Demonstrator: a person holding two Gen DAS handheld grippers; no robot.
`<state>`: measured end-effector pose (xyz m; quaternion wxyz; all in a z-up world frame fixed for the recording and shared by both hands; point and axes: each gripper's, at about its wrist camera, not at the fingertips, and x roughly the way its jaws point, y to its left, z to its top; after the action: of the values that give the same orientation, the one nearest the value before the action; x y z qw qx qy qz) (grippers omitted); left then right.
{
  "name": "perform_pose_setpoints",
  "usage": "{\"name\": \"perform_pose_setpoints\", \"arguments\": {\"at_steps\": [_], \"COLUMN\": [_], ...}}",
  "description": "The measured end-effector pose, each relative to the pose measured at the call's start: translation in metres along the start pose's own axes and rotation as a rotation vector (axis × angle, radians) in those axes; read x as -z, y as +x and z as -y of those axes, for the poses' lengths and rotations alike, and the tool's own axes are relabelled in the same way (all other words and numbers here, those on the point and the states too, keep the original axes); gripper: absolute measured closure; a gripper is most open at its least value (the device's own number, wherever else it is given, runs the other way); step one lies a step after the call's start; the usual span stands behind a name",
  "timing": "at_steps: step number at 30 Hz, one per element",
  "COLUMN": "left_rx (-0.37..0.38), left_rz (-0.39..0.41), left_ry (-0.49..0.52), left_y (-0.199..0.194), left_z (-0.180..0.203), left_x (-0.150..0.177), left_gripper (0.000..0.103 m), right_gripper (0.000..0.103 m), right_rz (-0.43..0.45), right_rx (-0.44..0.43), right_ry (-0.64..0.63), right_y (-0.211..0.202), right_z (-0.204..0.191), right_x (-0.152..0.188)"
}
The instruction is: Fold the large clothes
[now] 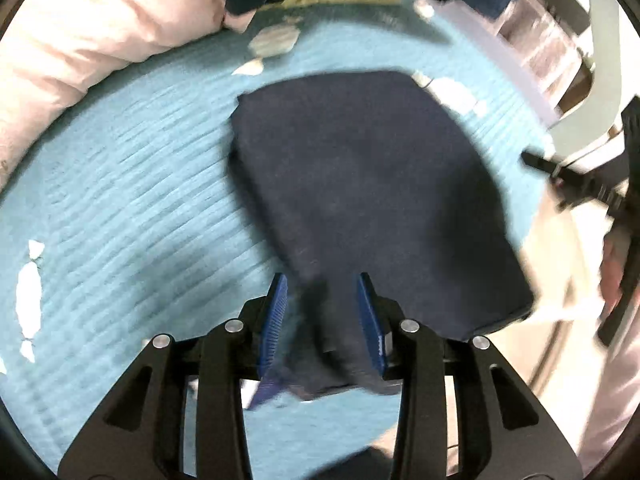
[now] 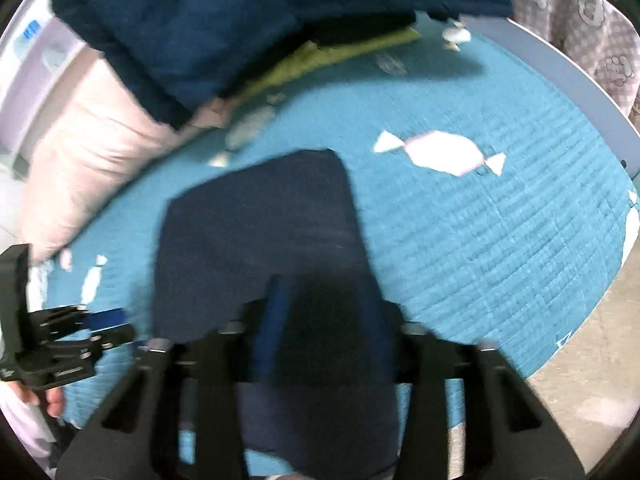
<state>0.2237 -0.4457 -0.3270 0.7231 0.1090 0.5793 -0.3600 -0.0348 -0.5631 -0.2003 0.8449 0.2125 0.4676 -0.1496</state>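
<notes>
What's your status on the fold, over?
Left claw open, navy cloth edge between pads. Right claw blurred, cloth between its fingers. Folded navy garment flat on teal bedspread. Pink pillow clear.

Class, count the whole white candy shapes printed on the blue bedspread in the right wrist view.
1: a whole candy shape lies right of the folded navy garment. Blurred pale patches elsewhere on the blue bedspread may be more.

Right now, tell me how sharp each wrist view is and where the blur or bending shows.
Left wrist: fisheye bends the teal quilt; blue fingers fairly crisp, folded navy garment edges softly smeared. Right wrist: heavier motion blur; fingers and garment's near end merge darkly, candy print readable.
</notes>
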Motion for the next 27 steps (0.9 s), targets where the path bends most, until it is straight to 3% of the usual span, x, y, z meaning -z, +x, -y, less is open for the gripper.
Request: {"name": "perform_pose_setpoints", "arguments": {"at_steps": [2, 6, 10, 11, 12, 14, 16, 17, 19, 20, 23, 27], "left_rx": [0.107, 0.214, 0.130, 0.162, 0.197, 0.260, 0.176, 0.134, 0.074, 0.094, 0.124, 0.093], "left_rz": [-0.015, -0.111, -0.205, -0.181, -0.156, -0.183, -0.203, -0.190, -0.197, -0.204, -0.207, -0.127], "left_ry": [-0.006, -0.063, -0.052, -0.041, -0.039, -0.101, -0.097, -0.066, -0.065, -0.090, -0.146, -0.042], "left_y": [0.002, 0.049, 0.092, 0.092, 0.088, 0.085, 0.082, 0.080, 0.086, 0.089, 0.086, 0.044], "left_z": [0.009, 0.030, 0.019, 0.014, 0.009, -0.006, -0.014, -0.016, -0.027, -0.032, -0.037, -0.028], "left_x": [-0.004, -0.001, 0.034, 0.043, 0.050, 0.059, 0.066, 0.070, 0.075, 0.075, 0.071, 0.056], "left_gripper": [0.088, 0.099, 0.103, 0.103, 0.103, 0.102, 0.102, 0.102, 0.102, 0.102, 0.102, 0.102], "right_gripper": [0.092, 0.093, 0.099, 0.103, 0.103, 0.103, 0.103, 0.103, 0.103, 0.103, 0.103, 0.102], "right_rz": [-0.022, -0.163, -0.294, -0.292, -0.275, -0.213, -0.154, -0.120, -0.105, -0.122, -0.174, -0.122], "right_rx": [-0.061, -0.190, -0.108, -0.080, -0.101, -0.168, -0.134, -0.077, -0.064, -0.072, 0.016, 0.069], "right_ry": [-0.006, -0.019, 0.000, 0.022, 0.088, 0.249, 0.281, 0.277, 0.304, 0.334, 0.304, 0.252], "right_y": [0.002, 0.044, 0.085, 0.086, 0.081, 0.059, 0.037, 0.022, 0.017, 0.023, 0.046, 0.030], "right_z": [-0.022, -0.057, -0.050, -0.038, -0.018, 0.024, 0.043, 0.051, 0.062, 0.067, 0.056, 0.030], "right_x": [0.006, 0.031, 0.062, 0.067, 0.071, 0.078, 0.081, 0.082, 0.084, 0.089, 0.090, 0.061]}}
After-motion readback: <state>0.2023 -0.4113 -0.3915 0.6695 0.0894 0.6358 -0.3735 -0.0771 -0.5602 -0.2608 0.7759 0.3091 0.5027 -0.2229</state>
